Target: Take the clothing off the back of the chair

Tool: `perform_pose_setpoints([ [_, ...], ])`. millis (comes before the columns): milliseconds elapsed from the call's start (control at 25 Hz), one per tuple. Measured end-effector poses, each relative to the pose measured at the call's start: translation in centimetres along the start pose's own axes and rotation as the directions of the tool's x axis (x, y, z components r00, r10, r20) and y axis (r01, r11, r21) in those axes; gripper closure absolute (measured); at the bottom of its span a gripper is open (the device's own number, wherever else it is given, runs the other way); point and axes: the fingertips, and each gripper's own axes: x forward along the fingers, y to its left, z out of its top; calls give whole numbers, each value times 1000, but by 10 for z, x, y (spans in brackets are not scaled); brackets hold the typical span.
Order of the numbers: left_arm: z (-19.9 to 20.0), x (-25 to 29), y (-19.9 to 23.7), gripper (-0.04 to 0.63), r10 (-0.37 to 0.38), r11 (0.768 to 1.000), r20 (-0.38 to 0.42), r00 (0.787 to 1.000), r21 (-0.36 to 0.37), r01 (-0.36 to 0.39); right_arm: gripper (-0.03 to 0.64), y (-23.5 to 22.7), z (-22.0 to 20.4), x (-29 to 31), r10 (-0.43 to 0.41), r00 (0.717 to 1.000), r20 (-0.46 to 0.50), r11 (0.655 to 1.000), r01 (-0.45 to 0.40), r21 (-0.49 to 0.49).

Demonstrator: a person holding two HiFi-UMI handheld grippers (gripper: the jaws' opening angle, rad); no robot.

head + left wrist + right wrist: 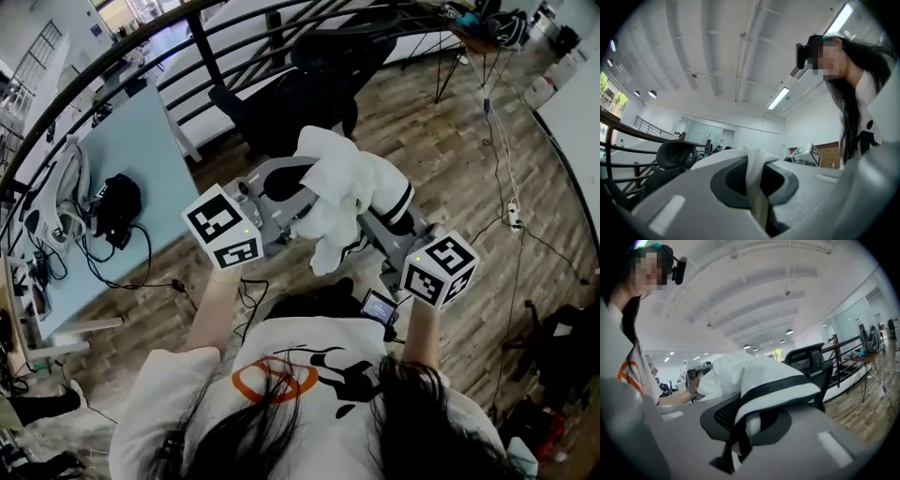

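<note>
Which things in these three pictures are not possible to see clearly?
- Left gripper view: the left claw itself hides all the clothing except one fold.
- Right gripper view: the clothing hides much of the chair.
- Head view: the kind of garment; it is bunched up.

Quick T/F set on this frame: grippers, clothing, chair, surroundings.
1. The left gripper and the right gripper are both shut on the white garment with black stripes. True.
2. The garment hangs over the back of the black office chair. False: it is bunched up between the two grippers, off the chair.
3. The floor is grey carpet. False: it is wood planking.
4. A light blue table stands to the person's left. True.
</note>
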Motion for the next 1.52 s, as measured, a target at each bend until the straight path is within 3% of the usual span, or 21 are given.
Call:
perform_pose_setpoints([
  [240,-22,-59,6,575,129,992,-34,991,1,-130,551,37,-33,39,53,997,-60,998,-51,34],
  [480,-45,-109,11,575,262,964,-33,965,-36,-263,551,64,-62,69,101,989,-111,994,-94,62],
  [880,-94,-178,18,575,462,871,-55,885,-158,-464,551,94,-115,109,118,976,-183,989,-101,104],
  [1200,-124,-214,15,575,559,801,-93,824,-194,-566,551,114,-150,126,153,960,-235,985,-129,112],
  [1520,-143,-238,12,575,604,754,-102,791,-248,-608,552,128,-173,134,191,938,-290,980,-166,110],
])
